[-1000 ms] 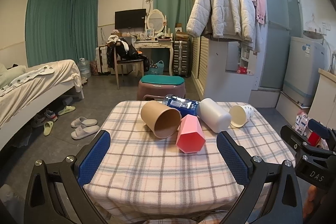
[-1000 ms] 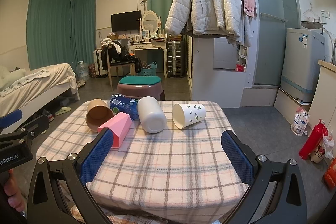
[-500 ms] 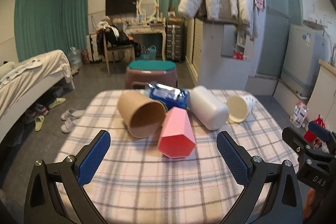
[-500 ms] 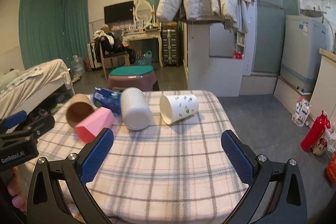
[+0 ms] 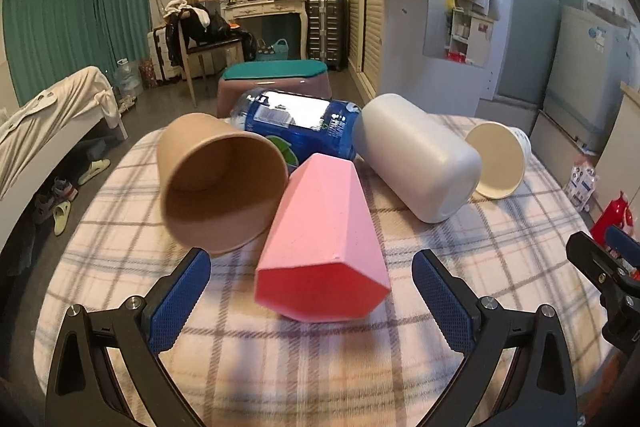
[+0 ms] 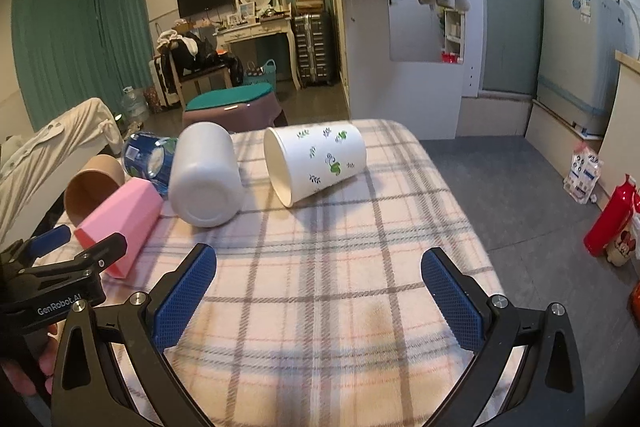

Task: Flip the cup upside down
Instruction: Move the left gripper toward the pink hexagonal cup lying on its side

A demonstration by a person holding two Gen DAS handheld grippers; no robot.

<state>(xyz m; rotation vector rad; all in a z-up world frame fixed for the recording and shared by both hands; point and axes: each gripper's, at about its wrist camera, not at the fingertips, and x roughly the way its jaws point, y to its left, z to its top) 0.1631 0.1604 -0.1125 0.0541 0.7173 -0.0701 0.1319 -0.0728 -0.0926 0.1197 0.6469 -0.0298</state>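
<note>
Left gripper (image 5: 311, 297) low, level, jaws spread before pink cup (image 5: 324, 239); right gripper (image 6: 319, 291) jaws spread, empty.

pink cup (image 5: 324, 239) wedged beside brown cup (image 5: 218, 183), near side free.

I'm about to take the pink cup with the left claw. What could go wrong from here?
1. The pink cup touches the brown cup and leans against the can; lifting it may set either rolling.
2. Its faceted, tapered sides may slip between the pads of the open left claw.
3. The white bottle lies close by and may be bumped.
</note>
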